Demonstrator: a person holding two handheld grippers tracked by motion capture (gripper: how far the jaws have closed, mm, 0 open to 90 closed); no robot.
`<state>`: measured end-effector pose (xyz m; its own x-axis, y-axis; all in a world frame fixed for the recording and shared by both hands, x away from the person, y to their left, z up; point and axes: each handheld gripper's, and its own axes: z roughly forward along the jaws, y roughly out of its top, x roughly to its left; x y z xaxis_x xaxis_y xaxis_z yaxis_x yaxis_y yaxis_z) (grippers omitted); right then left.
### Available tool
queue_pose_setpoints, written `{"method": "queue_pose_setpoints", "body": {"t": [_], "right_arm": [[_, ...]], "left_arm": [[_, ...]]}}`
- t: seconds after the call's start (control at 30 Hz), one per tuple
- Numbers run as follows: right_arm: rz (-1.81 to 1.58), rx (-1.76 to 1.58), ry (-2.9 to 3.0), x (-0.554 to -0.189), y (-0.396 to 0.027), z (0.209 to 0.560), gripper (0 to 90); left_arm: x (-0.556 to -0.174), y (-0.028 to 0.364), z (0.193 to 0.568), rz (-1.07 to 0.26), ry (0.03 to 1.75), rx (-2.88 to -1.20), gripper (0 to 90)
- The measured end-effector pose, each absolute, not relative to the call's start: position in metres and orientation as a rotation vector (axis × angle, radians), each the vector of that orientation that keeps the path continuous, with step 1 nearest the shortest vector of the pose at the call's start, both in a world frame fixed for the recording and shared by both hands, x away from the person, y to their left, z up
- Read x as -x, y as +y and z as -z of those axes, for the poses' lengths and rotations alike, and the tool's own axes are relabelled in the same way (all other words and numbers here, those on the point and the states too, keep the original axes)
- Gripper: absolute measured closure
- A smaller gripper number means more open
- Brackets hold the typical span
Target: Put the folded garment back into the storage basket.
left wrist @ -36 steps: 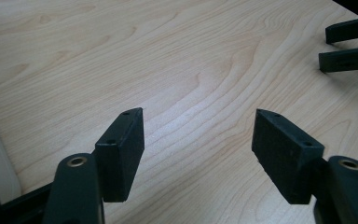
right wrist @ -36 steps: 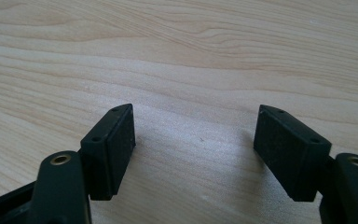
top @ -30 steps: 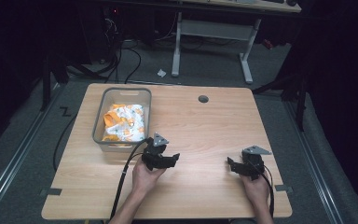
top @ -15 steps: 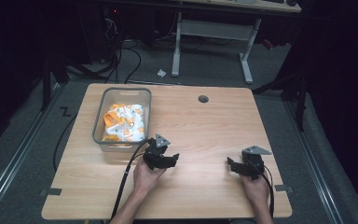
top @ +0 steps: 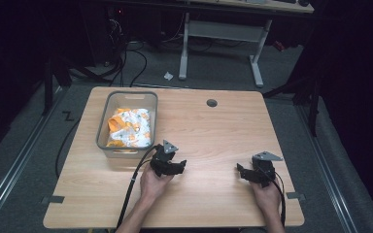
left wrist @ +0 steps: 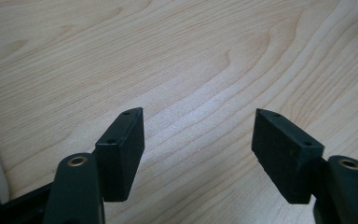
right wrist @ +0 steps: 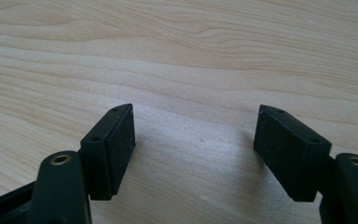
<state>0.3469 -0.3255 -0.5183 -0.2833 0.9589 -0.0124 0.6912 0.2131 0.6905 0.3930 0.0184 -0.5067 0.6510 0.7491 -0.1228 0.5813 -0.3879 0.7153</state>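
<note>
My left gripper (top: 175, 166) rests low over the wooden table (top: 209, 131), just right of the front corner of a grey bin (top: 103, 127). In the left gripper view its jaws stand wide apart over bare wood, so the left gripper (left wrist: 198, 135) is open and holds nothing. My right gripper (top: 243, 173) sits near the front right of the table, pointing left. Its jaws are likewise spread over bare wood in the right gripper view, and the right gripper (right wrist: 193, 133) is open and empty. The bin holds crumpled orange-and-white packets (top: 128, 127).
A round cable hole (top: 211, 103) lies near the table's far edge. A black cable (top: 133, 179) trails from the left gripper off the front edge. Beyond the table stands another desk's white frame (top: 223, 34) on a dark floor with cables.
</note>
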Motion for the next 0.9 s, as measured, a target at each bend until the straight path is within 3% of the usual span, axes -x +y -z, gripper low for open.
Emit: {"method": "queue_pose_setpoints", "body": {"t": [0.9], "right_arm": [[-0.812,-1.527,2.052,-0.347,-0.325,0.518,29.5]], "left_arm": [[-0.399,0.015,0.523,-0.342,1.051,-2.127,34.7]]}}
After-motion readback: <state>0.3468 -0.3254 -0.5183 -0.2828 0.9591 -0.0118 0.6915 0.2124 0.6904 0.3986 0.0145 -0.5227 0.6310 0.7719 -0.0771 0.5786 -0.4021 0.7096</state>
